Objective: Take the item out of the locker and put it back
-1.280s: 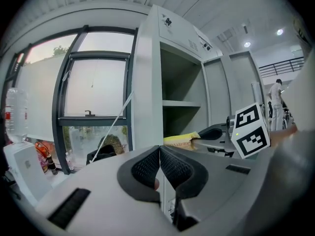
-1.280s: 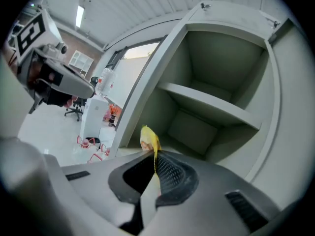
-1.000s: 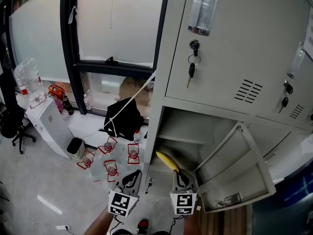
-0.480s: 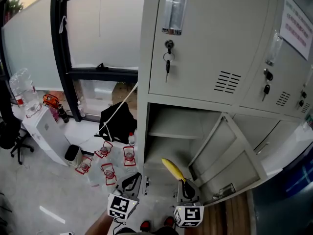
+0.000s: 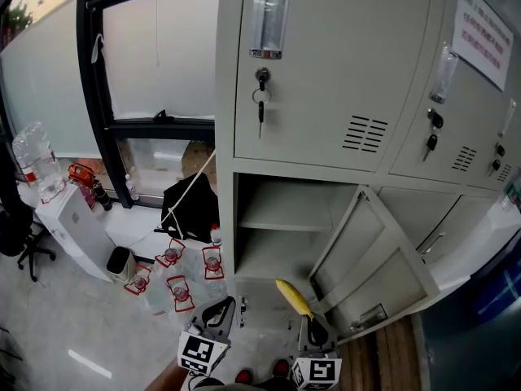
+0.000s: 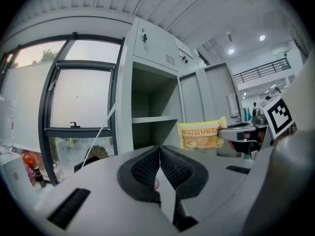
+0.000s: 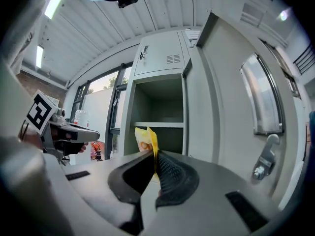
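A yellow snack packet (image 5: 293, 297) sticks out of my right gripper (image 5: 306, 320), which is shut on its lower edge. In the right gripper view the yellow snack packet (image 7: 146, 141) stands edge-on between the pads, in front of the open locker (image 7: 160, 114). The left gripper view shows the packet (image 6: 202, 134) flat-on, at the right of the open locker (image 6: 150, 107). My left gripper (image 5: 220, 308) is shut and holds nothing, left of the right one. The open locker compartment (image 5: 281, 218) has one shelf, and its door (image 5: 378, 267) swings out to the right.
Closed locker doors with keys (image 5: 260, 104) stand above and to the right. At the left are a dark-framed window (image 5: 146, 120), a black bag (image 5: 195, 202), several small bottles with red labels (image 5: 179, 271) on the floor, a white box (image 5: 77, 218) and a large water bottle (image 5: 32, 149).
The head view has swung right and up, so the locker now fills more of it. Both grippers sit lower in frame; the right one still holds the packet.
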`<state>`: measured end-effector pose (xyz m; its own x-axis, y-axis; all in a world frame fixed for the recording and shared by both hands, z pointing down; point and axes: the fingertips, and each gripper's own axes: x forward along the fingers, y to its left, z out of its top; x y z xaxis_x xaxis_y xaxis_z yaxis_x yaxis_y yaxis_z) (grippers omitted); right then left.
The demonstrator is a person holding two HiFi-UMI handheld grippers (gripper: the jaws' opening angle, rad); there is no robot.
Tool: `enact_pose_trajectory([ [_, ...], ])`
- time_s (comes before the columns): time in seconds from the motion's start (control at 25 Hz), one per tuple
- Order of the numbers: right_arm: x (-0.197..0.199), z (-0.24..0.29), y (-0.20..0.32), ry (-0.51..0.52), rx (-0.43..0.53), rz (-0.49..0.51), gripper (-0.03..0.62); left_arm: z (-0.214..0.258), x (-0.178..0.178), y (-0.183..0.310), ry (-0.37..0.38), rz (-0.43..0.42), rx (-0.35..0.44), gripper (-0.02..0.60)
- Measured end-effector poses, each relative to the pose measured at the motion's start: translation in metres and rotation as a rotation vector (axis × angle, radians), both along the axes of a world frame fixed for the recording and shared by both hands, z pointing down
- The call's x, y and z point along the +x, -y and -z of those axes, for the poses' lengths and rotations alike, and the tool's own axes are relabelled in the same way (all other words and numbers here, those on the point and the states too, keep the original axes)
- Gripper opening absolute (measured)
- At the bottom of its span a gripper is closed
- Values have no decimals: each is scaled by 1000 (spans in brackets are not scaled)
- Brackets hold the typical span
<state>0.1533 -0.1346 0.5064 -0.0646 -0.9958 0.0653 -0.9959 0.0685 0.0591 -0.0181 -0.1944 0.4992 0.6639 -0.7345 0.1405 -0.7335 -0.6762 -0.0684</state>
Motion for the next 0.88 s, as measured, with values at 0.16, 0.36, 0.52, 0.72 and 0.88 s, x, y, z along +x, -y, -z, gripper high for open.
enact_pose_trajectory([
  [0.16,4,-1,0,0,1,-7,17,-1,2,1,-4,0,-9,23],
  [0.36,3,-1,0,4,2,-4,17,0,2,3,-14,0,-17,23],
  [0.52,0,0,0,7,4,1,17,2,3,4,-19,7,-4,23],
  [0.72,0,3,3,6,21,10,17,6,7,6,-15,8,6,23],
  [0.88,-2,20,14,-20,54,34,17,9,4,9,-13,24,13,23],
])
